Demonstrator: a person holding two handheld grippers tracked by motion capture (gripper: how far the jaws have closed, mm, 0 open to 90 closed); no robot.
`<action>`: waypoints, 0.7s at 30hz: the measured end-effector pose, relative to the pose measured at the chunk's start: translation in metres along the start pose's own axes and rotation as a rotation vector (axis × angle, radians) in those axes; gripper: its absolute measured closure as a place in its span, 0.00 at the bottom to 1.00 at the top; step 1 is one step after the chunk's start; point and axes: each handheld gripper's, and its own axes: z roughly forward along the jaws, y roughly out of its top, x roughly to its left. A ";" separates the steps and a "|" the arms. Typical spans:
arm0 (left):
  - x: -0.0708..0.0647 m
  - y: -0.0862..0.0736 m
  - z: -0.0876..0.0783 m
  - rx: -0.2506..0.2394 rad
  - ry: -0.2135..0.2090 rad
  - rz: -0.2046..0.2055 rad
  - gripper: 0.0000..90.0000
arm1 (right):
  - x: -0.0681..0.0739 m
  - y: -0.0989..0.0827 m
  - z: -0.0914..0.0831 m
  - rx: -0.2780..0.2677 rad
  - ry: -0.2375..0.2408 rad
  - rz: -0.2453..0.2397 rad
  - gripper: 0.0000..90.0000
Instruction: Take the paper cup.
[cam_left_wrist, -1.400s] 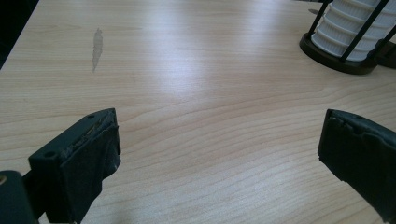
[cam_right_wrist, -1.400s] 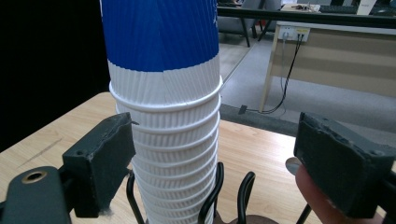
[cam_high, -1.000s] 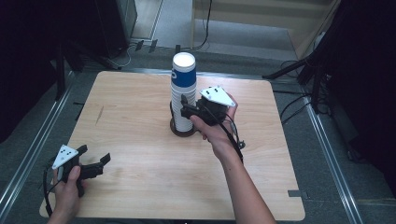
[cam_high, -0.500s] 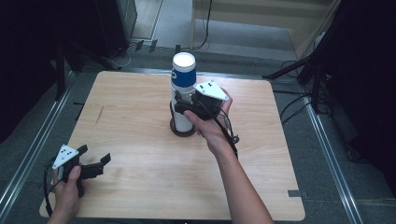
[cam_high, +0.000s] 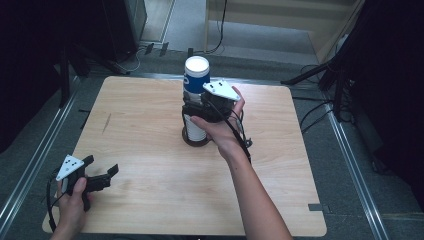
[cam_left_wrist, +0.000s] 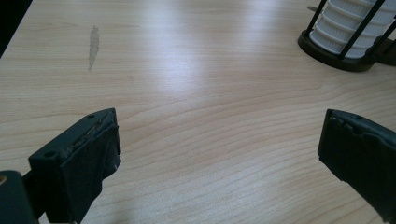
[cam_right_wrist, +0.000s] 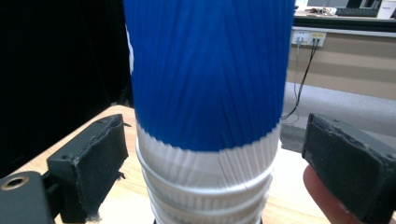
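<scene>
A tall stack of paper cups (cam_high: 196, 82), blue on top and white ribbed below, stands in a black wire holder (cam_high: 195, 141) at the table's middle. My right gripper (cam_high: 192, 112) is level with the stack's lower half, reaching in from the right. In the right gripper view the cup stack (cam_right_wrist: 208, 70) sits between the pads with a gap on each side; the right gripper (cam_right_wrist: 212, 158) is open, and its jaws have just been opening. My left gripper (cam_high: 102, 165) rests open near the front left corner. The left gripper (cam_left_wrist: 217, 154) has bare wood between its jaws, with the stack (cam_left_wrist: 348, 23) far off.
The wooden table (cam_high: 150, 200) has free room left, right and in front of the holder. A thumb (cam_right_wrist: 322, 196) lies under the right jaw. Metal rails run along both sides of the table, and cables lie on the floor behind it.
My right gripper has shifted slightly left and farther up the picture, closer against the cup stack. The left hand has stayed where it was.
</scene>
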 end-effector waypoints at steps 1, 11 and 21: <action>0.000 0.000 0.000 0.000 0.000 -0.001 0.00 | 0.000 0.001 0.001 -0.003 0.002 -0.001 0.07; 0.000 0.000 0.000 0.003 -0.003 -0.003 0.00 | 0.005 0.007 0.012 -0.016 0.004 0.011 0.08; 0.000 0.000 0.001 0.006 -0.002 -0.004 0.00 | 0.002 0.005 0.021 -0.026 -0.011 0.029 0.13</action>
